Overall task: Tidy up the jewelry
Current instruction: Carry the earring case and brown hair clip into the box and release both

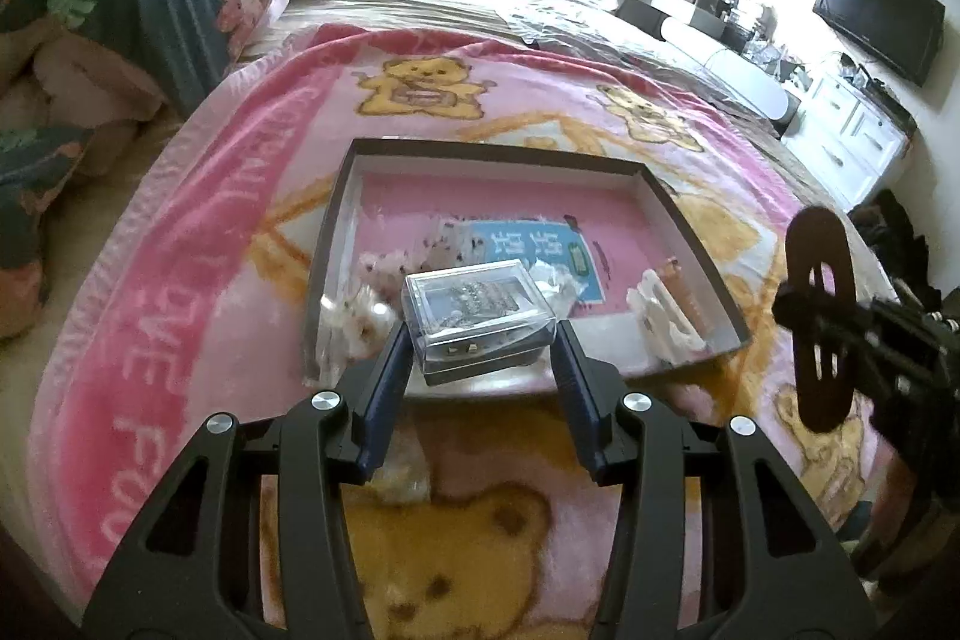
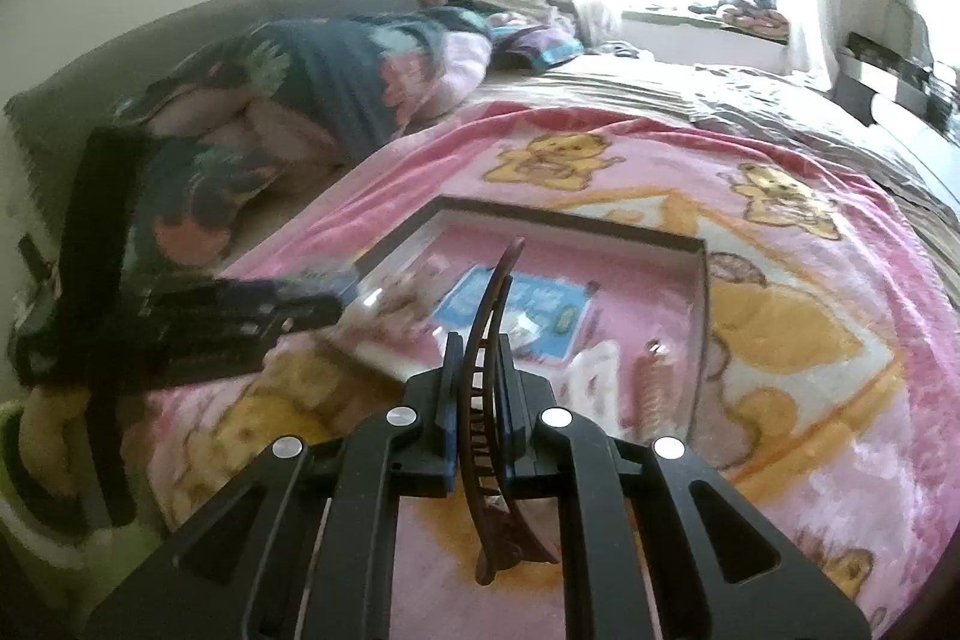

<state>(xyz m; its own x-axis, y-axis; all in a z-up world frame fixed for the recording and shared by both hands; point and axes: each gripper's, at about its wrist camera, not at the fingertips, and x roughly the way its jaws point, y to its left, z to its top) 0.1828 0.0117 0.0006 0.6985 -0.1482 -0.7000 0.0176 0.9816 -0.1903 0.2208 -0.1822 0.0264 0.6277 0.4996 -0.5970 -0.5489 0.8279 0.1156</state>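
Here left gripper [image 1: 480,334] pinches clear jewelry case [image 1: 477,319] over tray [image 1: 690,232]; right gripper [image 2: 477,358] clamps brown hair clip [image 2: 489,340] upright.

My left gripper [image 1: 480,334] sits low in the middle of its view, fingers wide apart, pressed on something. My right gripper [image 2: 477,370] is low in the middle too, fingers squeezed tight, almost touching.
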